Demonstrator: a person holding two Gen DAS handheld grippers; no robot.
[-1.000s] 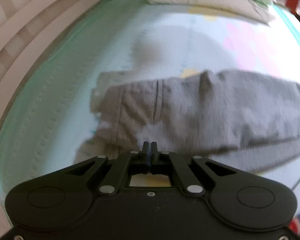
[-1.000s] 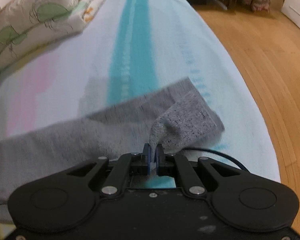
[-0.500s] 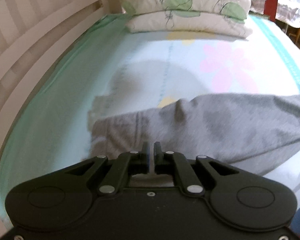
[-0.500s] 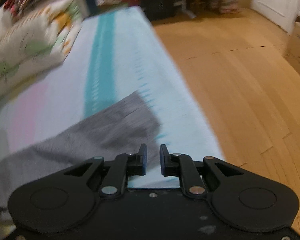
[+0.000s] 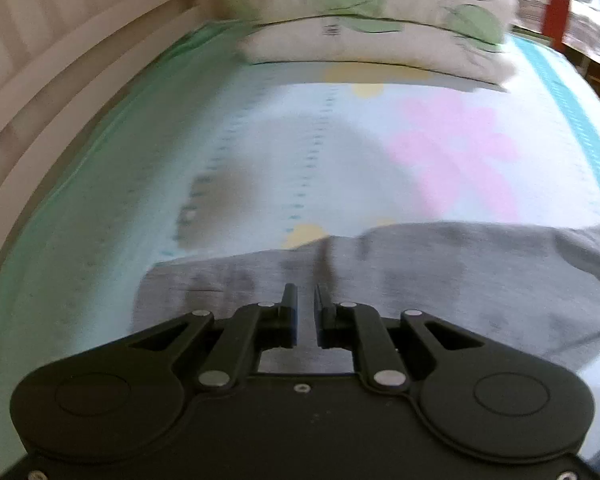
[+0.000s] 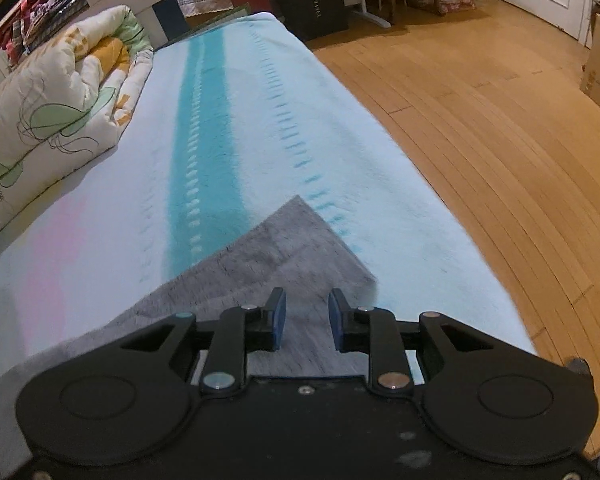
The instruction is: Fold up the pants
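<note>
- Left wrist view: my left gripper (image 5: 306,308) hangs over the grey pants (image 5: 400,272) with its jaws a narrow gap apart and nothing between them.
- The pants lie flat across the bed sheet (image 5: 260,152), running from just left of my left gripper out to the right edge of the view; this view is blurred, so I cannot tell seam or waistband detail.
- A folded quilt (image 5: 364,24) printed with green leaves lies at the far end of the sheet, well apart from the pants. White bed rails (image 5: 60,72) run along the left side.
- Right wrist view: my right gripper (image 6: 307,316) has its blue-padded jaws set moderately apart, empty, above one end of the pants (image 6: 284,252).
- This end of the pants shows a squared corner pointing away from me, lying on the pale sheet (image 6: 240,100) beside its teal stripe (image 6: 200,136) and near the bed's right edge.
- The quilt (image 6: 52,112) sits far left; a wooden floor (image 6: 480,128) lies to the right of the bed.
</note>
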